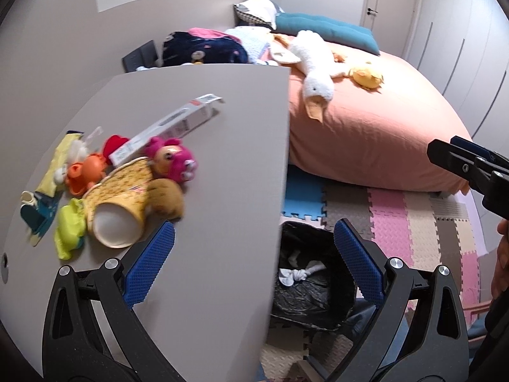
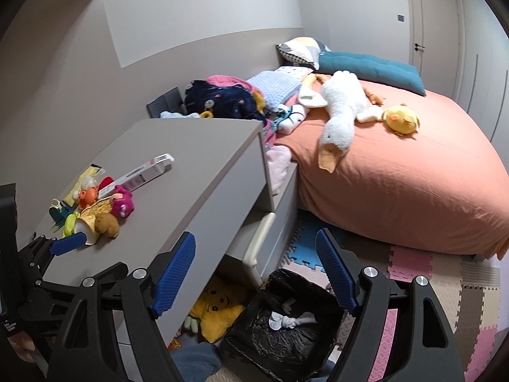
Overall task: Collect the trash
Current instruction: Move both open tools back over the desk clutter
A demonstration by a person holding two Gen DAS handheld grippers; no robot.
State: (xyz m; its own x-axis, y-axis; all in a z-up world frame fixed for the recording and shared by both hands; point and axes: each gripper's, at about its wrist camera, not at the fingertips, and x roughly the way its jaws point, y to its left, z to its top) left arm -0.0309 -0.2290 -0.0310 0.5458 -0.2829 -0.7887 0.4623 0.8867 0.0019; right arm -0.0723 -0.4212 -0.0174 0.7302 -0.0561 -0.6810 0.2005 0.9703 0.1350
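Lying box pointing diagonally toward the bed

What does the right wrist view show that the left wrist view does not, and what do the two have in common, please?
Only the right wrist view shows the yellow star cushion under the desk and the desk's drawer fronts. Only the left wrist view shows a hand at its right edge. Both show the desk top with its toy pile, the black-lined bin with white trash inside, the goose plush on the bed, and open fingers.
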